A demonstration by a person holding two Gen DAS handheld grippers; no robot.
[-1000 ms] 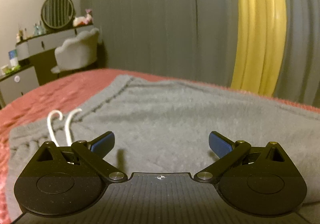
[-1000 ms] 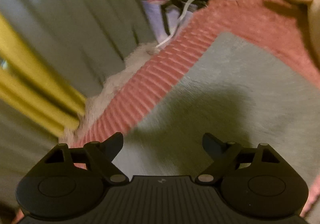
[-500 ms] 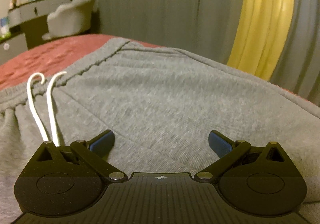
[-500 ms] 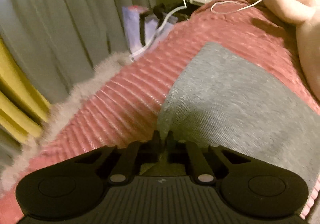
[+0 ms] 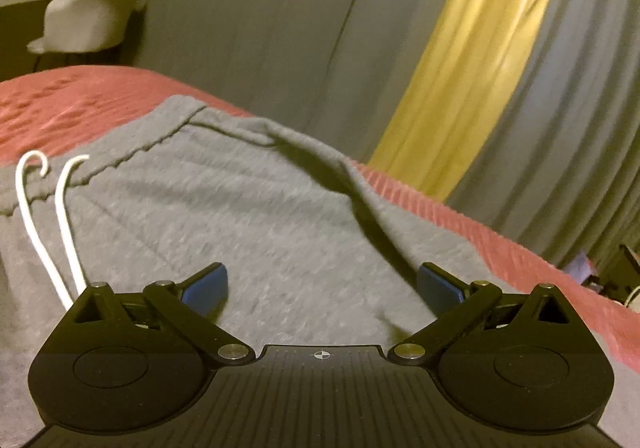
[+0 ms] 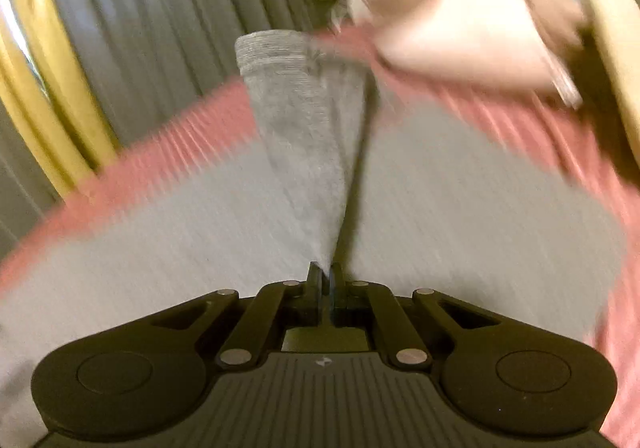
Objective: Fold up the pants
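Grey sweatpants [image 5: 248,216] lie on a red bedspread [image 5: 60,104], with white drawstrings [image 5: 64,216] at the waistband on the left. My left gripper [image 5: 322,288] is open, its blue pads just above the fabric near the waist. A ridge in the cloth runs toward the right finger. In the right wrist view my right gripper [image 6: 326,280] is shut on a pinch of the grey pant leg [image 6: 312,136], which rises in a taut fold to the ribbed cuff [image 6: 272,48]. The view is motion blurred.
Grey and yellow curtains [image 5: 460,68] hang behind the bed. A white chair [image 5: 88,16] and a dresser stand at far left. Pale pillows or plush [image 6: 460,8] lie at the bed's far end. The red bedspread's edge [image 6: 160,152] runs left of the leg.
My right gripper closed on the pant leg edge and has lifted it, pulling the leg up and over. My left gripper swung right over the waist and stays open.
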